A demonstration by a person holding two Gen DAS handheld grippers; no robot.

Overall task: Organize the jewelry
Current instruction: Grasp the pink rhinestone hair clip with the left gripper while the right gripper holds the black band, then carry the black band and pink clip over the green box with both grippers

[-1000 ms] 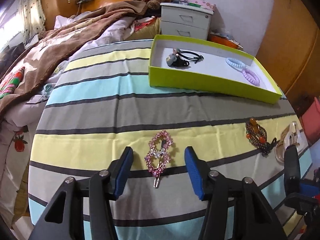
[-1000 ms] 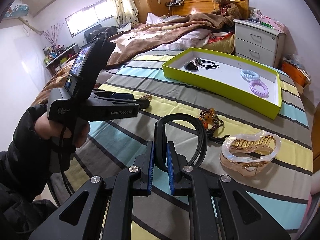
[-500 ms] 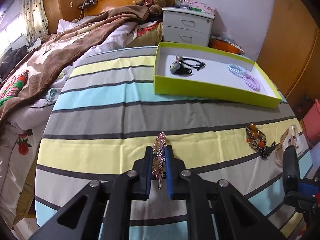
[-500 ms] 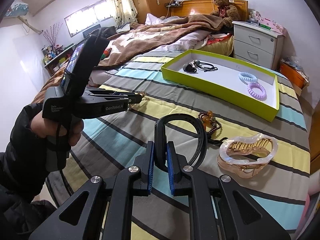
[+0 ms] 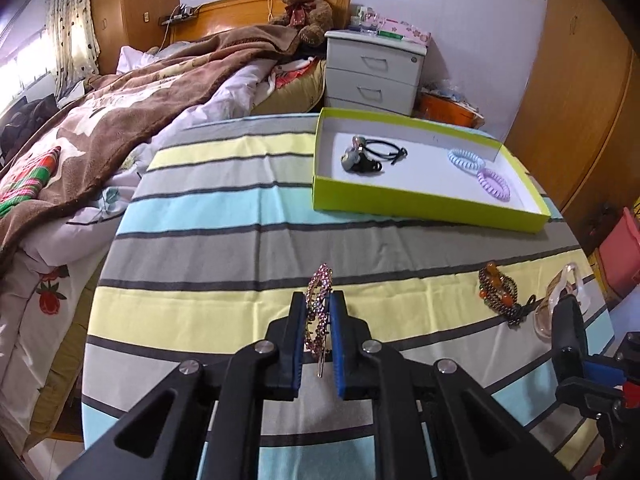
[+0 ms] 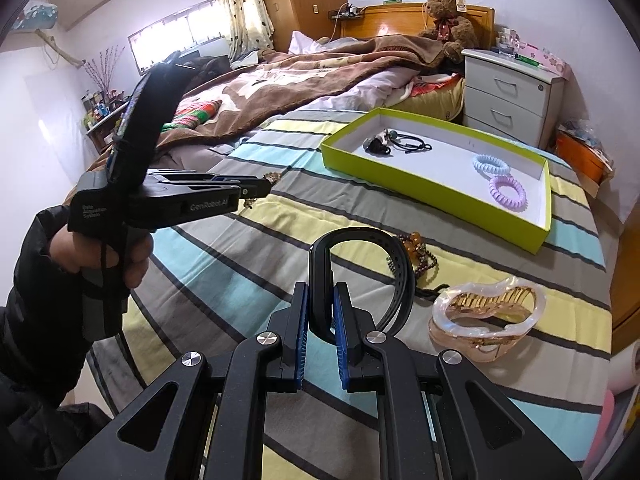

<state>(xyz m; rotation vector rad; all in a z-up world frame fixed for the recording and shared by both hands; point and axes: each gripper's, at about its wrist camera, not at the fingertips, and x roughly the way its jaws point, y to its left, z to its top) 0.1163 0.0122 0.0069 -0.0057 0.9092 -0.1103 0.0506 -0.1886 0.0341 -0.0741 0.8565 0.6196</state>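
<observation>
My left gripper (image 5: 317,320) is shut on a pink rhinestone hair clip (image 5: 318,300) and holds it on edge above the striped cloth. It also shows in the right wrist view (image 6: 260,189) at the left. My right gripper (image 6: 321,312) is shut on a black band (image 6: 360,240), lifted over the cloth. A lime-green box (image 5: 424,204) (image 6: 436,188) at the back holds a black hair tie with a charm (image 5: 362,154), a blue coil tie (image 5: 464,159) and a purple coil tie (image 5: 494,184).
A brown bead bracelet (image 5: 498,292) (image 6: 420,256) and a clear pink claw clip (image 6: 488,312) lie on the striped cloth (image 5: 200,240) at the right. A bed with a brown blanket (image 5: 100,128) lies left; a white nightstand (image 5: 374,72) stands behind the box.
My left gripper closed on the pink hair clip, turned it on edge and lifted it off the cloth. My right gripper kept hold of the black band.
</observation>
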